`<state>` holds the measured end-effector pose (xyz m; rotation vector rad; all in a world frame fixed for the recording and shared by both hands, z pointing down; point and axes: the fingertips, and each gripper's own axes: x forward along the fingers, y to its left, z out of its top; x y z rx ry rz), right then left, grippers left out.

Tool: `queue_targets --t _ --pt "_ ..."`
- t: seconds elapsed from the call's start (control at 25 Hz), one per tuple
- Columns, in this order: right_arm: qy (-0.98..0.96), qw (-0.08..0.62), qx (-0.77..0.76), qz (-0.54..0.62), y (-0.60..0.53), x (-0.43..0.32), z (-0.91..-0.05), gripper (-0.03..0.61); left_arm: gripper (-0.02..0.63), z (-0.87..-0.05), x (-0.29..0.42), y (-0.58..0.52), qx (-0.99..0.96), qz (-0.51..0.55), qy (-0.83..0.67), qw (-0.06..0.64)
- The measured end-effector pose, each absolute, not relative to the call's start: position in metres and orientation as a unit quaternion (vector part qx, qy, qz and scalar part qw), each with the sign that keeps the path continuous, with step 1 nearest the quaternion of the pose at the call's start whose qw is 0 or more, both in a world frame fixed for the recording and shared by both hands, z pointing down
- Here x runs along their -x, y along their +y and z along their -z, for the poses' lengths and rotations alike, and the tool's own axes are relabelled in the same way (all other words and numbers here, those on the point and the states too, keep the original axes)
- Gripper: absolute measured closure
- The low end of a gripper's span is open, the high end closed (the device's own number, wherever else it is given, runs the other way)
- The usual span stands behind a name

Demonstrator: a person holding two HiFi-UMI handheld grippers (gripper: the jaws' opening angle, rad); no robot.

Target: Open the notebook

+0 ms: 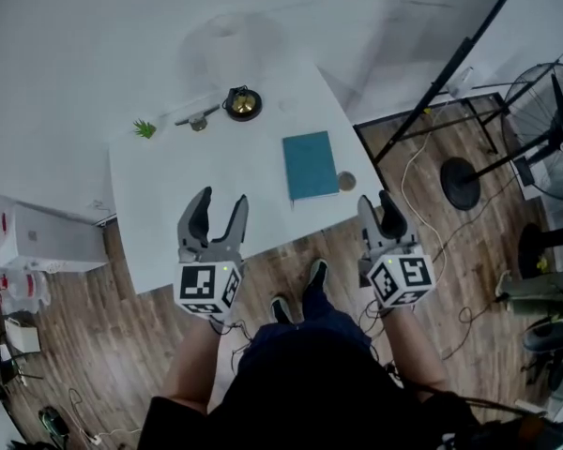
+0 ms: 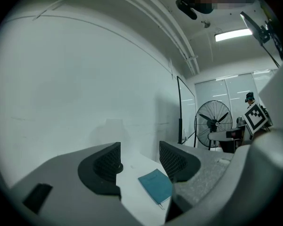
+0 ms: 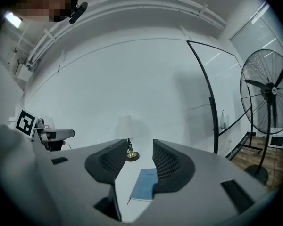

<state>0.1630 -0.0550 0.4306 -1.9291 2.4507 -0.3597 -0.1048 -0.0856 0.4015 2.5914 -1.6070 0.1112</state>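
Head view: closed notebook (image 1: 310, 165) runs near-to-far.

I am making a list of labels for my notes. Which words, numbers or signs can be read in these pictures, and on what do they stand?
No text can be read.
Notebook: no readable print on the cover.
Left cube and right cube: black square patterns, no letters.
Boxes on the floor: red marks, too blurred to read.
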Motion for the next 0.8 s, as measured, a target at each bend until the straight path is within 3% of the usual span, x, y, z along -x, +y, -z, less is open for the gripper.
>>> queue_targets --t 0.8 --pt "0.807 -0.036 0.545 0.222 -0.215 -0.203 -0.521 0.417 0.36 -0.45 0.066 -0.185 -0.798 -0.104 -0.588 0.08"
